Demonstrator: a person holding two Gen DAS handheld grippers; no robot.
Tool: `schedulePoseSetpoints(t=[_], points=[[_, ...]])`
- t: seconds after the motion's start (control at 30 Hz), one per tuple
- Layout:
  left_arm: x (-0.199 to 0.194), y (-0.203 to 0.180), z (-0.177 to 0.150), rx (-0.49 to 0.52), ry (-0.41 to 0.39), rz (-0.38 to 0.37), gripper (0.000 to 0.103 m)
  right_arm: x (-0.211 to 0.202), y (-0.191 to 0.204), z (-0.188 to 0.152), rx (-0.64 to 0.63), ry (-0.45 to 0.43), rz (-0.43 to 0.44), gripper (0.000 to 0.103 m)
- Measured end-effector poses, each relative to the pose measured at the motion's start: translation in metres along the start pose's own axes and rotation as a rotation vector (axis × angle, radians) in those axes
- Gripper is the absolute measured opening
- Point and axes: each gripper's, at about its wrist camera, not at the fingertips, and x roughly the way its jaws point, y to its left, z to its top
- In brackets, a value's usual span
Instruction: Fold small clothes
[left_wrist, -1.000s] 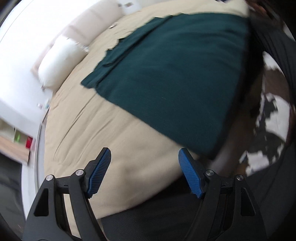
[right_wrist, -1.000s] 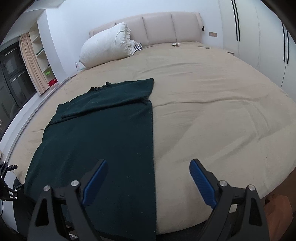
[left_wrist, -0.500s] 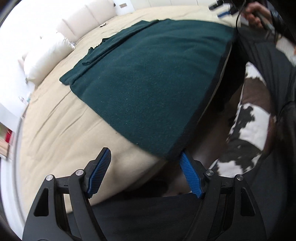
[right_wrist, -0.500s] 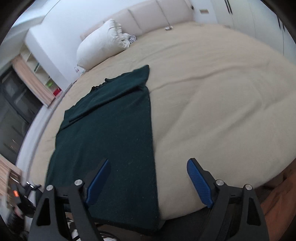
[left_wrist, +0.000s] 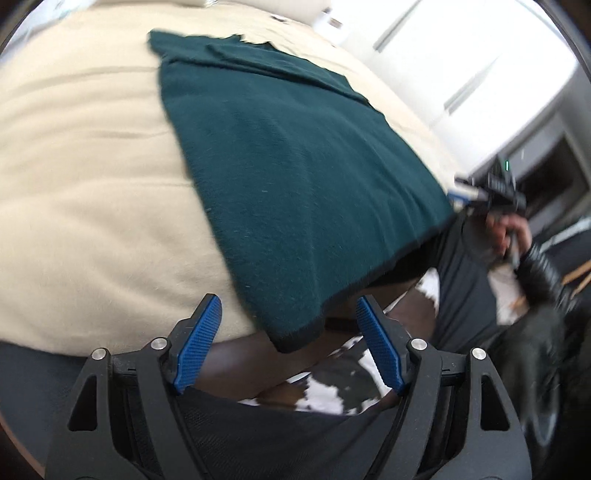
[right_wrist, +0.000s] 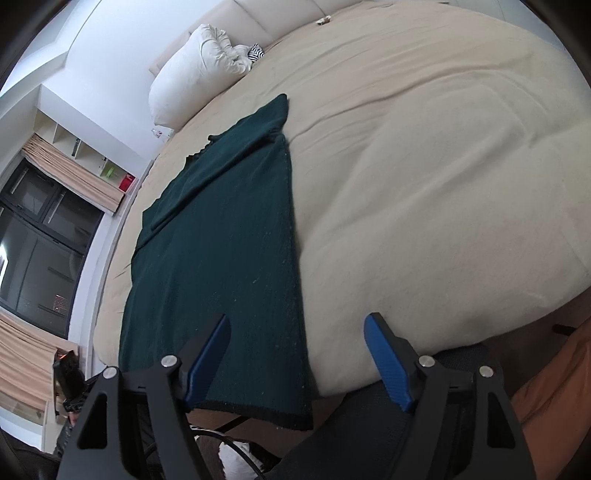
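A dark green knitted garment (left_wrist: 295, 177) lies flat on the beige bed (left_wrist: 81, 206), its sleeves folded in and its hem hanging over the near edge. My left gripper (left_wrist: 290, 347) is open, its blue pads on either side of the hem's left corner without touching it. In the right wrist view the same garment (right_wrist: 221, 251) runs away from me. My right gripper (right_wrist: 299, 362) is open just before the hem's right corner, which hangs between the pads.
A white pillow (right_wrist: 195, 70) lies at the padded headboard. A window with beige blinds (right_wrist: 40, 229) is on the left wall. Below the bed edge lies a brown-and-white cowhide rug (left_wrist: 332, 391). The bedspread (right_wrist: 443, 184) to the right of the garment is bare.
Both grippers have swung and dropped toward the bed's near edge. The left one has moved around to face the hem's left corner; the right one has come closer to the right corner.
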Motion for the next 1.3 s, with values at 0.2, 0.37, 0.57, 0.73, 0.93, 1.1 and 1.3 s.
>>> schedulePoseSetpoints(t=[0.2,0.37,0.57,0.73,0.93,1.1,1.3], points=[[0.011,0.024,-0.002,-0.18,0.019,-0.126,0.074,0.007,0.0,-0.003,0.0,0.063,0.023,0.078],[0.019,0.032,0.001,-0.259,0.012,-0.2,0.067,0.012,-0.003,-0.004,0.011,0.122,0.031,0.078],[0.028,0.036,0.008,-0.311,0.009,-0.229,0.046,0.014,-0.01,-0.005,0.048,0.185,0.034,0.075],[0.036,0.034,0.009,-0.298,0.025,-0.23,0.033,0.021,-0.003,-0.006,0.035,0.232,0.028,0.076],[0.041,0.034,0.008,-0.296,0.03,-0.237,0.033,0.031,0.001,-0.001,0.03,0.293,0.014,0.076],[0.043,0.035,0.008,-0.298,0.031,-0.232,0.023,0.041,0.006,0.004,0.013,0.372,-0.003,0.075],[0.042,0.037,0.006,-0.303,0.033,-0.225,0.012,0.047,0.007,0.004,-0.001,0.419,-0.001,0.067]])
